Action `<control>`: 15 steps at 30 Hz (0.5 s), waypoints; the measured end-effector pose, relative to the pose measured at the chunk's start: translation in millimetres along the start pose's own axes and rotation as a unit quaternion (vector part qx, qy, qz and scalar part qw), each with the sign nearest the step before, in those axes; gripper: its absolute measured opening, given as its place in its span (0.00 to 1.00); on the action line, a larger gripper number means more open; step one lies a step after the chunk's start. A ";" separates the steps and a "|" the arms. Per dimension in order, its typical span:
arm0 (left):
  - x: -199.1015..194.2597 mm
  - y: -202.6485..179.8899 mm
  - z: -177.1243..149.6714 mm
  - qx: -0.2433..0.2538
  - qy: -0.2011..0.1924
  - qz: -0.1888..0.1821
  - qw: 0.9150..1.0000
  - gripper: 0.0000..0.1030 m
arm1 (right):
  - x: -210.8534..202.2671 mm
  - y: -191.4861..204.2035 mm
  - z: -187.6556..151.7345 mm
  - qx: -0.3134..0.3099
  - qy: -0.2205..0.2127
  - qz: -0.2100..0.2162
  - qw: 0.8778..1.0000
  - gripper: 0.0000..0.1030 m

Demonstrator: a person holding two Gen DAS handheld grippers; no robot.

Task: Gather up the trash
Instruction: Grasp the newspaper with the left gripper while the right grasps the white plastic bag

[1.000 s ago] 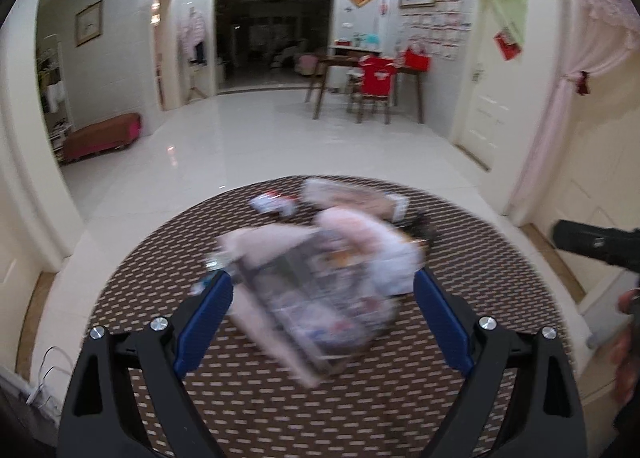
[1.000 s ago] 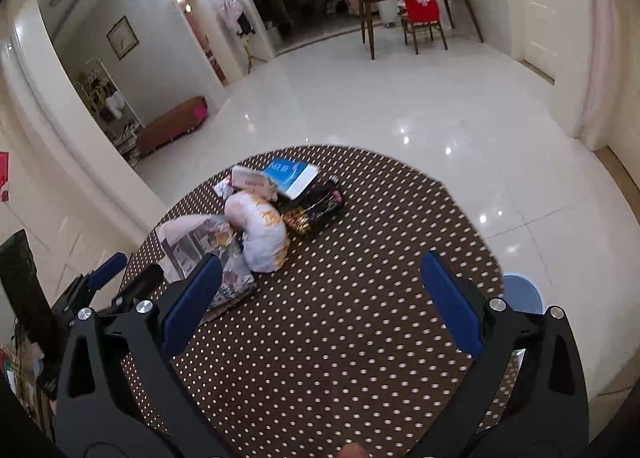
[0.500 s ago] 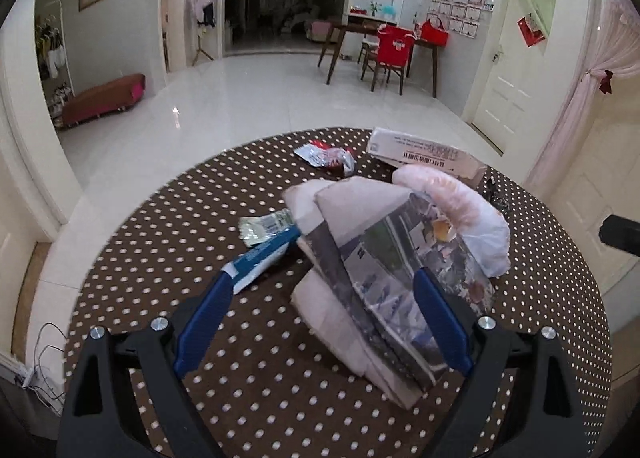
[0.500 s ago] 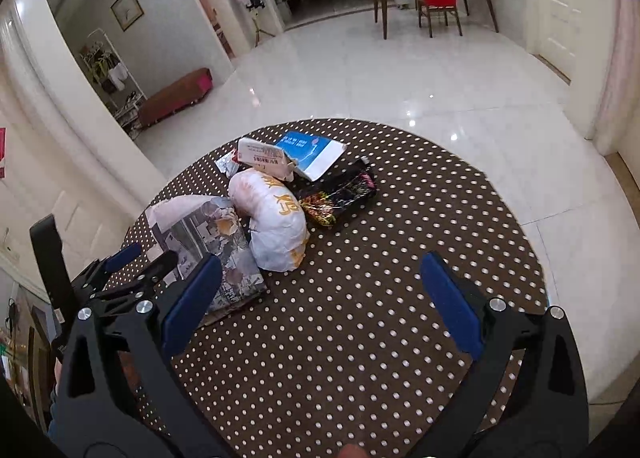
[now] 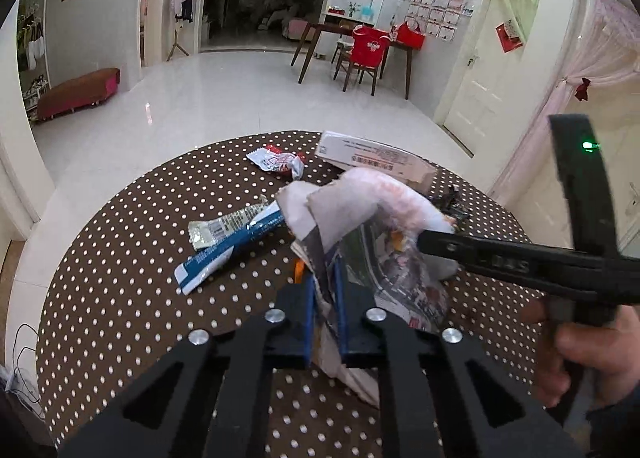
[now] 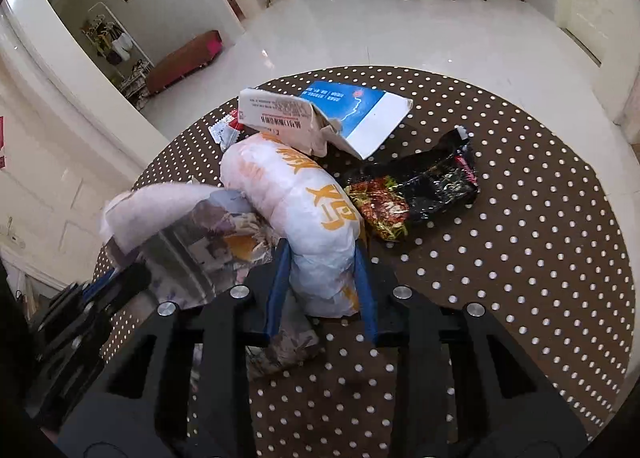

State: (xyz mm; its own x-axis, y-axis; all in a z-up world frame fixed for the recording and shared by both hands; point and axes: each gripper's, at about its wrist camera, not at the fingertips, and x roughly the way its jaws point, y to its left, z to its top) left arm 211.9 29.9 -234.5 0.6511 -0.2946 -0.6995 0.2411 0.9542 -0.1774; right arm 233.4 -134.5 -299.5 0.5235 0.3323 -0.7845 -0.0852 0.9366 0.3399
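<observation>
Left gripper (image 5: 325, 300): clamped on folded newspaper (image 5: 384, 258), on round dotted table (image 5: 120, 278) | Right gripper (image 6: 322, 292): clamped on white bag (image 6: 304, 213) with orange print, bag touching newspaper | Also on table: blue wrapper (image 5: 224, 254) beside newspaper, cardboard box (image 6: 280, 117), black snack packet (image 6: 432, 189) near bag.

A glossy white tiled floor (image 5: 224, 97) spreads from the round brown polka-dot table (image 5: 120, 298) toward a wide dark doorway (image 5: 268, 1) at 12 o'clock. At 1 o'clock a wooden table (image 5: 356, 37) stands with a red-draped chair (image 5: 366, 53) beside a white door (image 5: 480, 69). At 10 o'clock sits a low red bench (image 5: 78, 91); pink curtains (image 5: 592, 69) hang at 2 o'clock.
</observation>
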 end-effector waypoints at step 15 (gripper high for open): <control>7.9 -13.7 -11.5 -0.007 0.013 -0.029 0.999 0.13 | -19.0 5.2 -24.9 -0.024 -0.002 0.017 1.000 0.16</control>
State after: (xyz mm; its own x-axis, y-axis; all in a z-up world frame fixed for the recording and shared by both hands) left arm 205.4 15.1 -245.6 0.6172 -0.3471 -0.7061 0.2674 0.9365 -0.2266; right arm 201.9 -133.2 -295.7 0.5224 0.3638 -0.7712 -0.1440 0.9290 0.3408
